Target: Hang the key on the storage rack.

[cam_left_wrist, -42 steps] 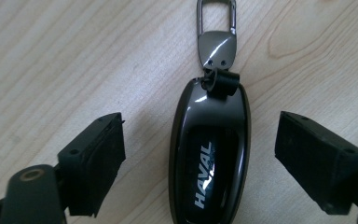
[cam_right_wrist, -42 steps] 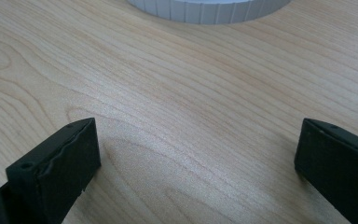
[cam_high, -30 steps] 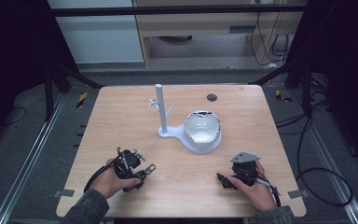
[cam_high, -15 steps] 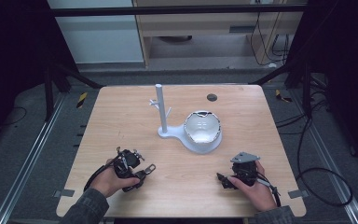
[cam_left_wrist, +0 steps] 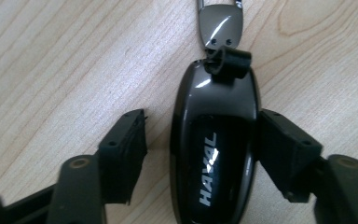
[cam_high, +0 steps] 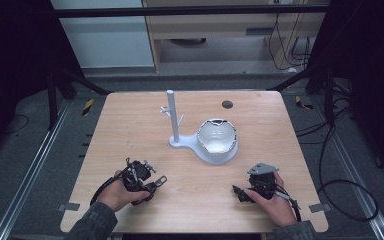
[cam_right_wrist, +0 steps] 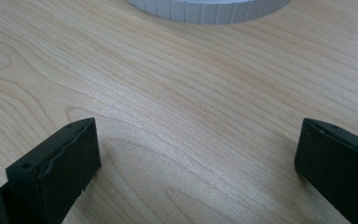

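Left claw (cam_left_wrist: pixel 200 149) has just been closing around a glossy, oval dark key fob (cam_left_wrist: pixel 213 144) lying on the pale wood-grain tabletop (cam_left_wrist: pixel 65 60); one pad touches, the other stands apart. Right claw (cam_right_wrist: pixel 196 163) gapes empty near a ribbed white stand (cam_right_wrist: pixel 209 9).

Table: pale wooden table (cam_high: pixel 130 125) with light grain, rounded corners, standing on grey floor.
Centre: white plastic stand (cam_high: pixel 202 147), a tall post with short pegs rising from a flat base that widens into a round dish; it sits flat on the wood.
Far right: small dark round disc (cam_high: pixel 227 104) set in the tabletop, well apart from the stand.
Near left: glossy dark oval car key fob (cam_left_wrist: pixel 212 154) lettered HAVAL, lying flat on the wood, its metal ring tab pointing away.
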